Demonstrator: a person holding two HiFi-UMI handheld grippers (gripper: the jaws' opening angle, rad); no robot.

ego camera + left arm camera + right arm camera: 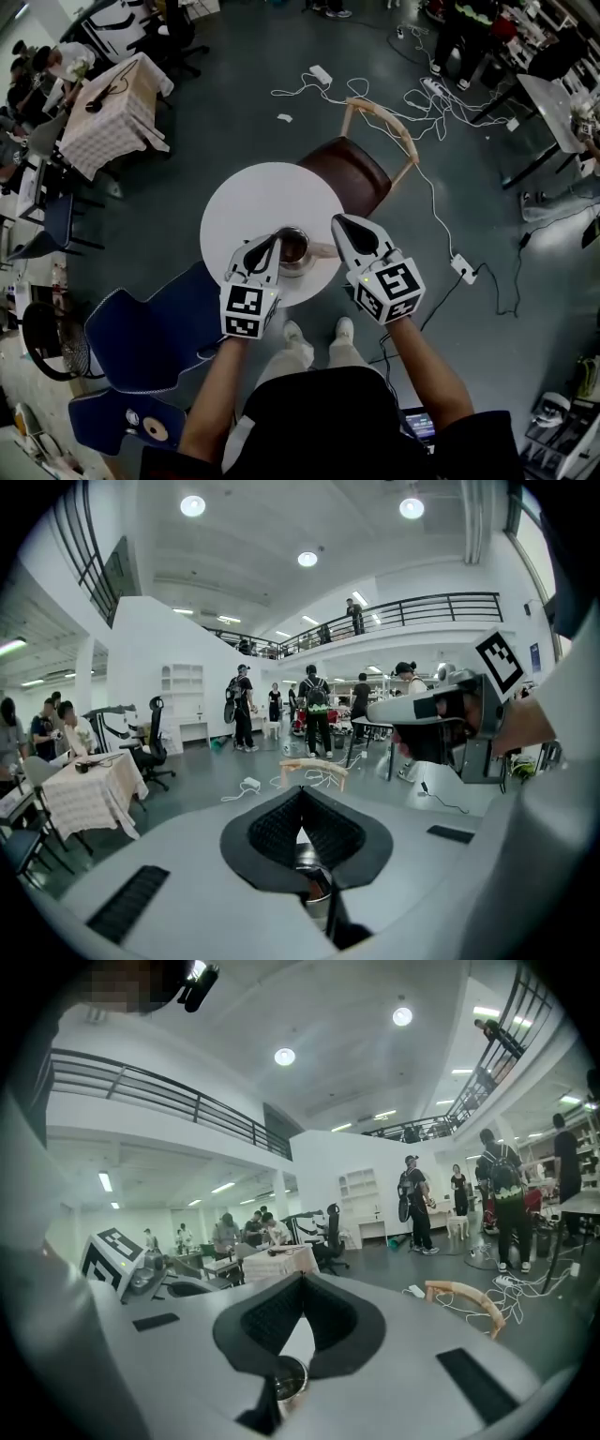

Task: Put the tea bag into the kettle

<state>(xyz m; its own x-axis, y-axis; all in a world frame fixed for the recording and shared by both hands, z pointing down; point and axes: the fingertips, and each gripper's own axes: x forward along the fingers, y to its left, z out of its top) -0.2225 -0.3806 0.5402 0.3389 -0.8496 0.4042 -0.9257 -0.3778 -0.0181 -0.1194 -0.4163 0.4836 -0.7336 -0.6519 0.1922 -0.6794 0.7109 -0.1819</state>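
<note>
Fingers (pixel 272 832) of left gripper (pixel 302 797) together — kettle (pixel 314 889) just below

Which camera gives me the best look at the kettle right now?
Head view: the kettle shows its open top on the white table. Both gripper views catch only a metal sliver low in frame.

Grey floor (pixel 234 94), round white table (pixel 248 202)

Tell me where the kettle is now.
In the head view the kettle stands on the white table's near edge, between the left gripper and the right gripper.
</note>
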